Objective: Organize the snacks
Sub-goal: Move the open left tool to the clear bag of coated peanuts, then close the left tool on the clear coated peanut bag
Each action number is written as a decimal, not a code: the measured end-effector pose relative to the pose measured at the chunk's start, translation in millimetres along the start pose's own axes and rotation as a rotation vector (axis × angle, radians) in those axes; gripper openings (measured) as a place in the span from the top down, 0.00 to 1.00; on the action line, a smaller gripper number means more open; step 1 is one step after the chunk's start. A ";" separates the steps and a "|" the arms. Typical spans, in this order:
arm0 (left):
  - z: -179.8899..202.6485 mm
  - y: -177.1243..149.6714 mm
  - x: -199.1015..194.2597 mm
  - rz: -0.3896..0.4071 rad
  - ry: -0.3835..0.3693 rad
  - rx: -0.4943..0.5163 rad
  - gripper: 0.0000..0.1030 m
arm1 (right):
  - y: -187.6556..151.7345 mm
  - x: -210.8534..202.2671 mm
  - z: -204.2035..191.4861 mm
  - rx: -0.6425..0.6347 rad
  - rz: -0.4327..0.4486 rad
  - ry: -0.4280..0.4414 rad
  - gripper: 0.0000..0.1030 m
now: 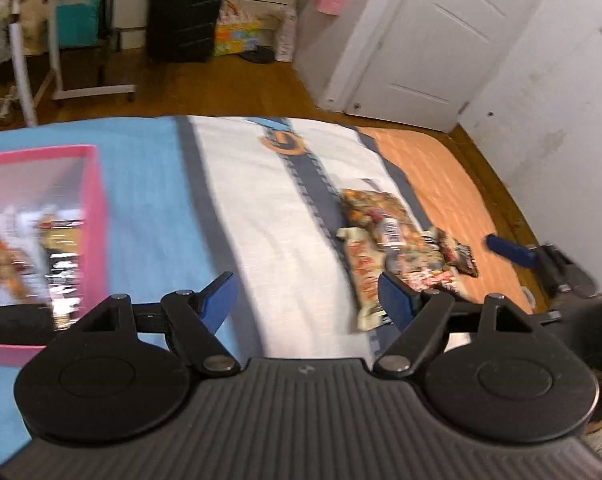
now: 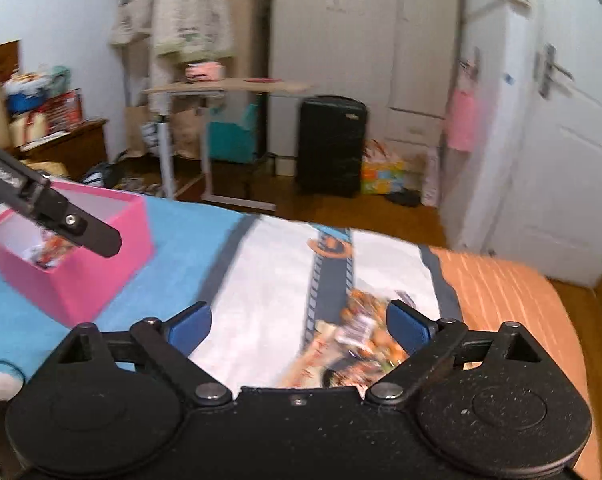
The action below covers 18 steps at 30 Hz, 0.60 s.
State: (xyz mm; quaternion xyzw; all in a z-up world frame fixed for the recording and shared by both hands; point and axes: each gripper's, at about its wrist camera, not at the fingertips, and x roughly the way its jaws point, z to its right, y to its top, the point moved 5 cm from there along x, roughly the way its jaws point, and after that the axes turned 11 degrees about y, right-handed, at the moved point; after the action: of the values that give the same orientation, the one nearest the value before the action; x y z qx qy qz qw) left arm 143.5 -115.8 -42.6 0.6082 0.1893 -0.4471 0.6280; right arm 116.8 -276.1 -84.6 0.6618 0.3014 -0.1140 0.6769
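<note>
While both sets of jaws are spread with nothing clasped, the heap of colourful crinkled snack packets [image 1: 401, 240] is seen on the striped bedspread [image 1: 261, 208], ahead of the left gripper [image 1: 307, 298]. In the right gripper [image 2: 299, 326] view, the heap is seen just beyond the right-hand jaw; the pink cardboard box [image 2: 101, 264] is seen well apart.

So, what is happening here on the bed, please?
A person is sorting snacks with a gripper in each hand. Both the left gripper and the right gripper are open and hold nothing. The pink box on the blue part of the bedcover already contains some packets. A small pile of snack packets still lies on the white and orange part, and both grippers point toward it.
</note>
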 end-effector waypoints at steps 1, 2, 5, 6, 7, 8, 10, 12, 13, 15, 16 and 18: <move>7.7 0.3 7.8 0.001 0.000 0.003 0.26 | -3.6 5.6 4.6 -0.006 -0.004 -0.014 0.06; 16.7 1.9 17.7 0.007 -0.007 0.005 0.26 | -6.5 11.0 9.8 -0.014 -0.004 -0.034 0.06; 35.2 9.9 46.5 0.001 -0.031 -0.019 0.26 | -11.6 24.1 24.6 -0.031 0.009 -0.035 0.04; 39.9 13.5 55.9 -0.003 -0.043 -0.025 0.26 | -12.3 31.2 31.3 -0.023 0.000 -0.021 0.03; 44.7 16.5 66.3 -0.007 -0.049 -0.036 0.26 | -13.6 36.8 38.1 -0.009 -0.009 -0.011 0.03; 49.6 19.8 76.8 -0.009 -0.051 -0.046 0.26 | -14.4 43.7 45.4 0.019 -0.020 -0.002 0.03; 57.6 25.7 96.3 -0.017 -0.064 -0.059 0.26 | -15.9 59.4 58.2 0.079 -0.059 0.025 0.02; 65.9 30.7 115.0 -0.025 -0.084 -0.067 0.26 | -18.2 73.5 69.3 0.136 -0.099 0.034 0.02; 69.8 32.5 123.1 -0.022 -0.094 -0.067 0.26 | -19.4 80.5 72.7 0.150 -0.116 0.034 0.02; 74.6 31.5 137.2 -0.011 -0.078 -0.090 0.27 | -23.4 91.0 77.6 0.173 -0.138 0.013 0.02; 77.4 29.7 144.1 -0.013 -0.072 -0.094 0.27 | -25.8 96.0 81.0 0.189 -0.150 -0.001 0.02; 83.5 27.1 157.2 -0.024 -0.102 -0.111 0.27 | -28.8 105.0 85.5 0.218 -0.169 -0.006 0.02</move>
State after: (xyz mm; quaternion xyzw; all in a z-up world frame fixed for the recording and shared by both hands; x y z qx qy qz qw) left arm 222.5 -249.5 -133.6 0.5464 0.1886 -0.4738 0.6644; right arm 206.0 -335.8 -172.0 0.7031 0.3398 -0.2048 0.5901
